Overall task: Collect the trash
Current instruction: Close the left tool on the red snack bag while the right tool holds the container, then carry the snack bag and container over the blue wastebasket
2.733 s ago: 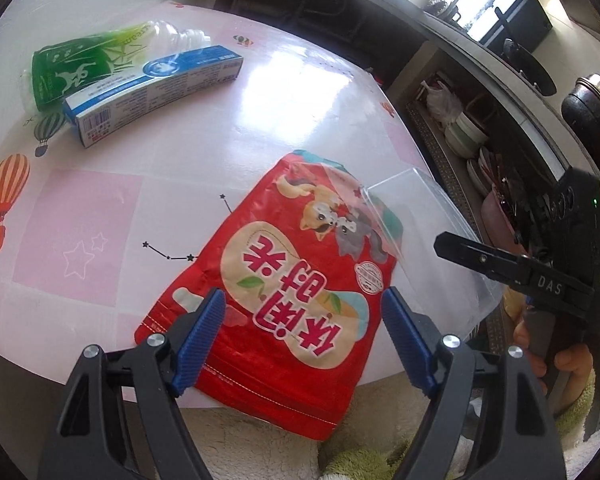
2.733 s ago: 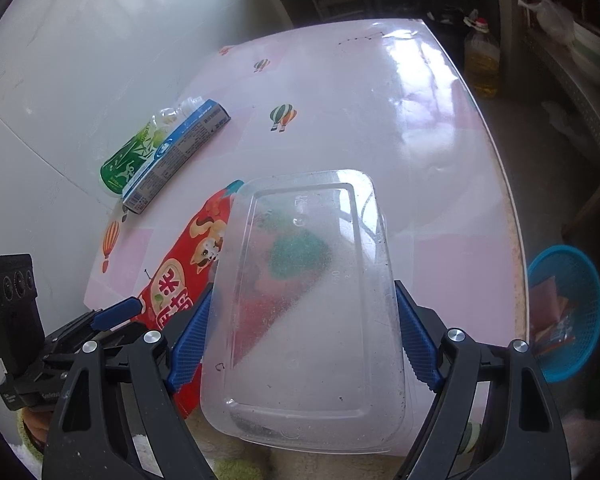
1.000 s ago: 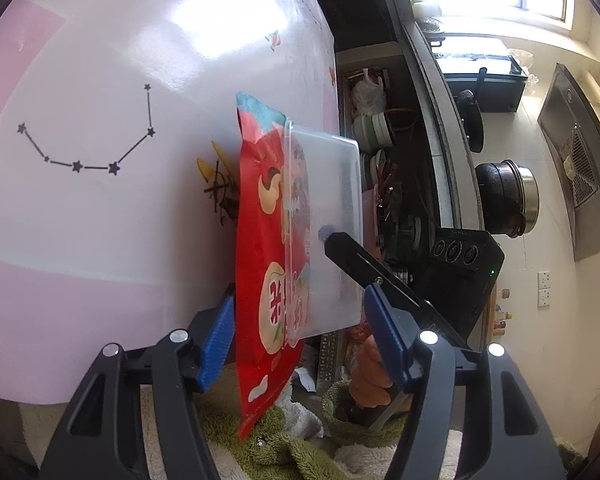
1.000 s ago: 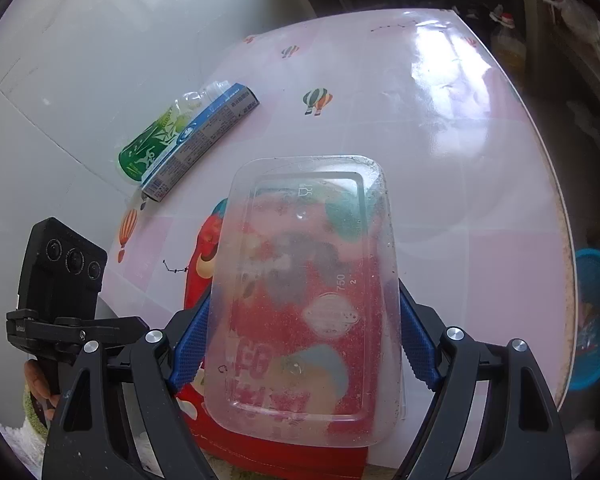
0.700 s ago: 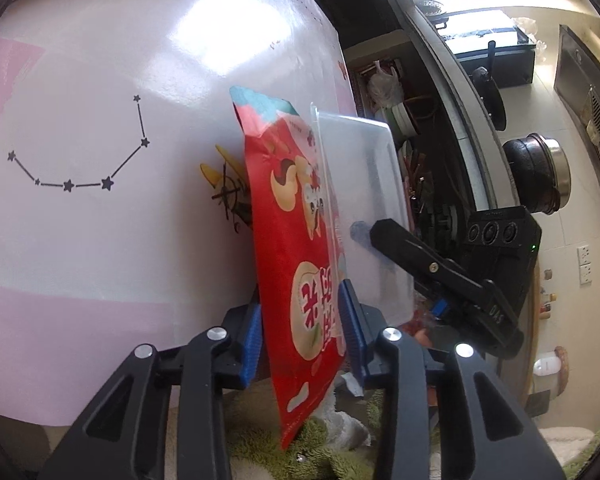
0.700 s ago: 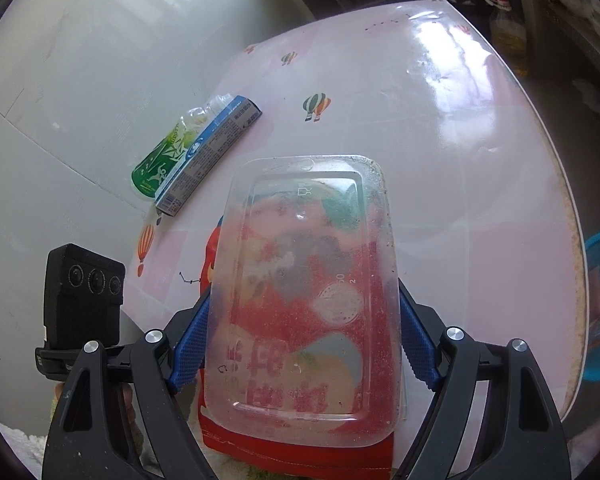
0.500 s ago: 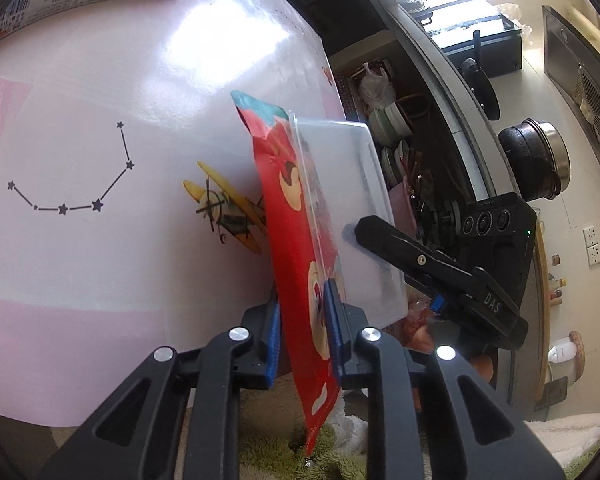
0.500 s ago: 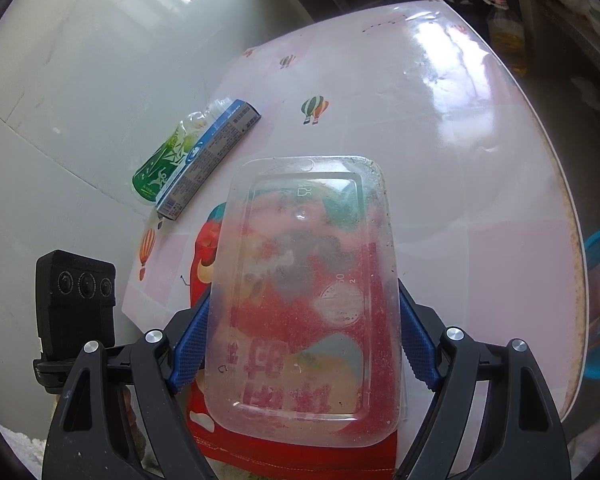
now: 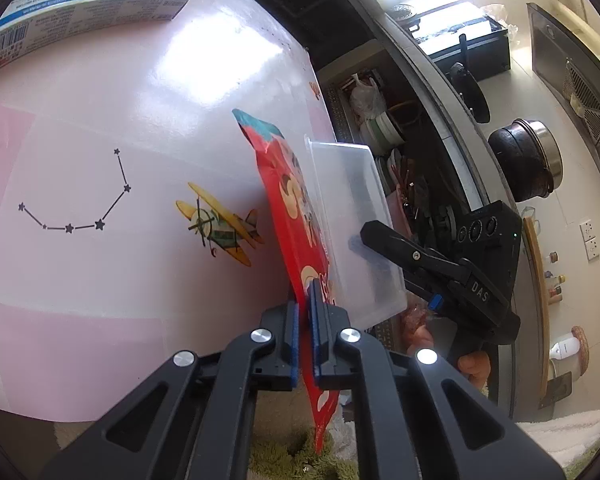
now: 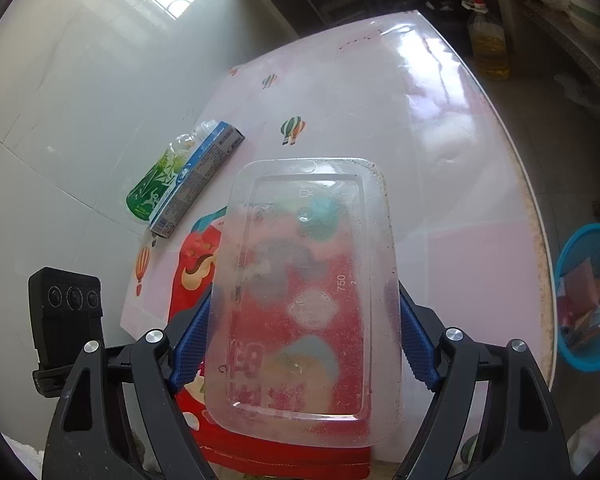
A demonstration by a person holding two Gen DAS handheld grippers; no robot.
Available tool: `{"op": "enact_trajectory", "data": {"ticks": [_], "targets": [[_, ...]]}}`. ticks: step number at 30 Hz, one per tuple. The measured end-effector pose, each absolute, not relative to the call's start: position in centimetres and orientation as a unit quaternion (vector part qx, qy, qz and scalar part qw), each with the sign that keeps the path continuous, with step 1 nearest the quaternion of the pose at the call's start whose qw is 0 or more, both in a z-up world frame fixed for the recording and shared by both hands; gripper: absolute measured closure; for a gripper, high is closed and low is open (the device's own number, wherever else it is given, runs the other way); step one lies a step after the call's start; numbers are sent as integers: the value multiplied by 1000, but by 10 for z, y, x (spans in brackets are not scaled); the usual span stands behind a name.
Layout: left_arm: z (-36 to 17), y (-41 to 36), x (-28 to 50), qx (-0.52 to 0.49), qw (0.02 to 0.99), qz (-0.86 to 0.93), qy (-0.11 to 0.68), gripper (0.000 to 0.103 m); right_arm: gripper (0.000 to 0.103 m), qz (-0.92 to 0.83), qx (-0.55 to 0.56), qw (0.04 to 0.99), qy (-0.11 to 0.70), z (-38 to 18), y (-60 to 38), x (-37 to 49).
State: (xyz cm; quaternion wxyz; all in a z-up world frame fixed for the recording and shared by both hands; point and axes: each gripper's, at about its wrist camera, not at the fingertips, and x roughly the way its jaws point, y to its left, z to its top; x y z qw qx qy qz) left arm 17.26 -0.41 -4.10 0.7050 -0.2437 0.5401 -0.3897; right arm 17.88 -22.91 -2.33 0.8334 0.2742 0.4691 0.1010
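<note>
Two hand-held grippers are seen at the near edge of the pink tabletop. The left hand-held gripper is clamped nearly flat, its blue pads pinched on the lower edge of a red snack bag, which is held on edge so that only its thin side faces the left wrist camera. The right hand-held gripper is spread wide, with a clear plastic container gripped across its width between the blue pads; the container is held just over the red bag, whose print shows through it. "750" is moulded into the container, and "DAS" is read on the body of the right gripper in the left wrist view. Large pale characters are printed on the bag but cannot be read. Farther back on the tabletop, well apart from both grippers, a blue-and-white toothpaste box lies against a green pouch. A blue basket holding scraps stands on the floor beyond the tabletop's right edge.
</note>
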Motion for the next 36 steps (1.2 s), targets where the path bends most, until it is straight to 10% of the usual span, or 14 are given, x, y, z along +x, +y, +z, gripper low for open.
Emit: {"op": "enact_trajectory", "data": {"ticks": [36], "targets": [[58, -212, 170, -60, 708, -535, 456, 103, 26, -181, 366, 849, 335, -3, -439, 21]]}}
